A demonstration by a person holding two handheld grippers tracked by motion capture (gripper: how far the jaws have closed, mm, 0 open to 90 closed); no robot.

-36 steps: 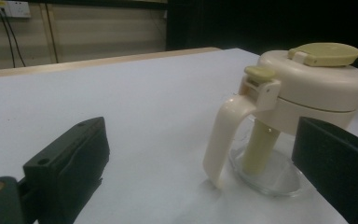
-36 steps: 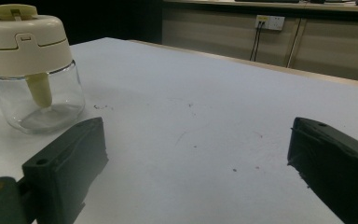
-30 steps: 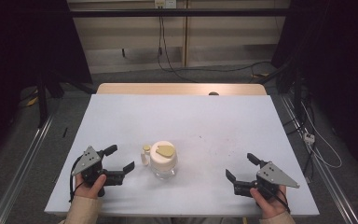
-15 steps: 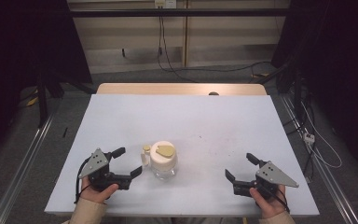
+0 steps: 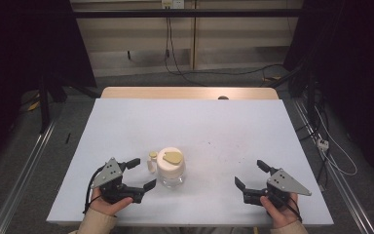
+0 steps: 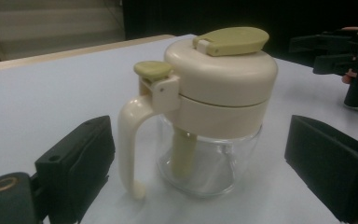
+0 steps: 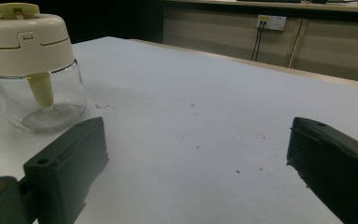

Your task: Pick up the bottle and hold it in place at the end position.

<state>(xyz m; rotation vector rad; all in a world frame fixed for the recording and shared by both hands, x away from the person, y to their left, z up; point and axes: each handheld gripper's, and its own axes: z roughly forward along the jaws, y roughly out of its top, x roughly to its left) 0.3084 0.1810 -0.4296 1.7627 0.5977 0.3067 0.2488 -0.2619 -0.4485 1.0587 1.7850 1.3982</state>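
The left gripper [image 5: 142, 174] has its jaws spread wide beside the glass dispenser jar [image 5: 170, 168] near the table's [image 5: 224, 126] front edge, probably so it can close on the handle [image 6: 130, 140], while the right gripper [image 5: 250, 174], also released, waits well apart.

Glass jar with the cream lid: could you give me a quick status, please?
Left tool open beside jar. Right tool open, apart. Jar upright, lid on. Table path clear.
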